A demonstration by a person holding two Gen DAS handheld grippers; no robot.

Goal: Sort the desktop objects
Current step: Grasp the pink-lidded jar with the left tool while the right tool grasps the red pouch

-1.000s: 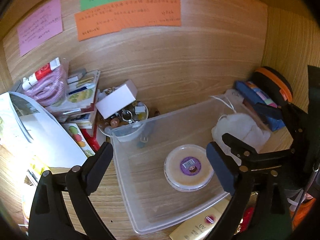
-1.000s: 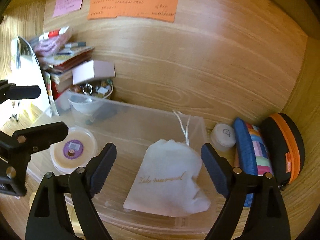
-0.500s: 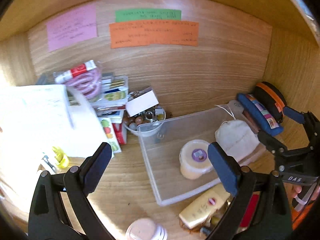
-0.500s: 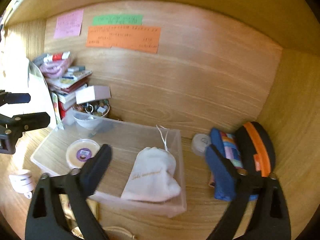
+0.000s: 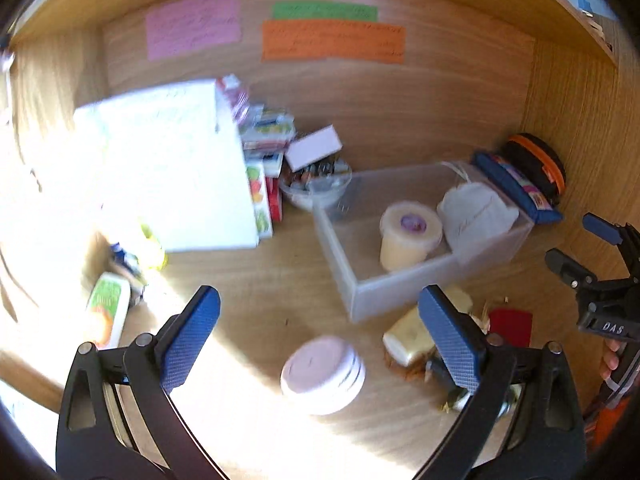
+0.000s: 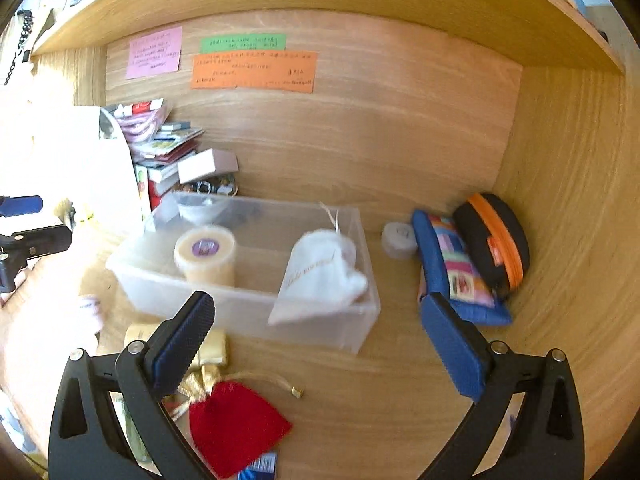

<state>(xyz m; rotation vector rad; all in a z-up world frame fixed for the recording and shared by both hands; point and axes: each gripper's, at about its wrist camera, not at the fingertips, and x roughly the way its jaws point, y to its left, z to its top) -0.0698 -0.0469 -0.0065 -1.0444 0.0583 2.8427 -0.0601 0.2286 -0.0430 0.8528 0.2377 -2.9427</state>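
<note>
A clear plastic bin [image 5: 404, 292] [image 6: 248, 312] stands on the wooden desk. It holds a cream tub with a purple label [image 5: 410, 236] [image 6: 206, 256] and a white drawstring pouch [image 5: 478, 216] [image 6: 320, 276]. My left gripper [image 5: 320, 344] is open and empty, above a pink-lidded jar [image 5: 322, 374]. My right gripper [image 6: 320, 344] is open and empty, in front of the bin, above a red pouch [image 6: 236, 424]. A yellow tube [image 5: 408, 338] [image 6: 212, 346] lies in front of the bin.
A stack of books [image 6: 164, 156], a white box [image 6: 206, 166] over a bowl of trinkets [image 5: 316, 184] and a white sheet [image 5: 172, 168] stand at the left. A blue pencil case [image 6: 452, 268], a black-orange case [image 6: 494, 240] and a small white disc [image 6: 398, 236] lie at the right wall.
Both grippers have pulled back and up from the bin, so more of the desk front shows. The pink-lidded jar, yellow tube and red pouch have come into view.
</note>
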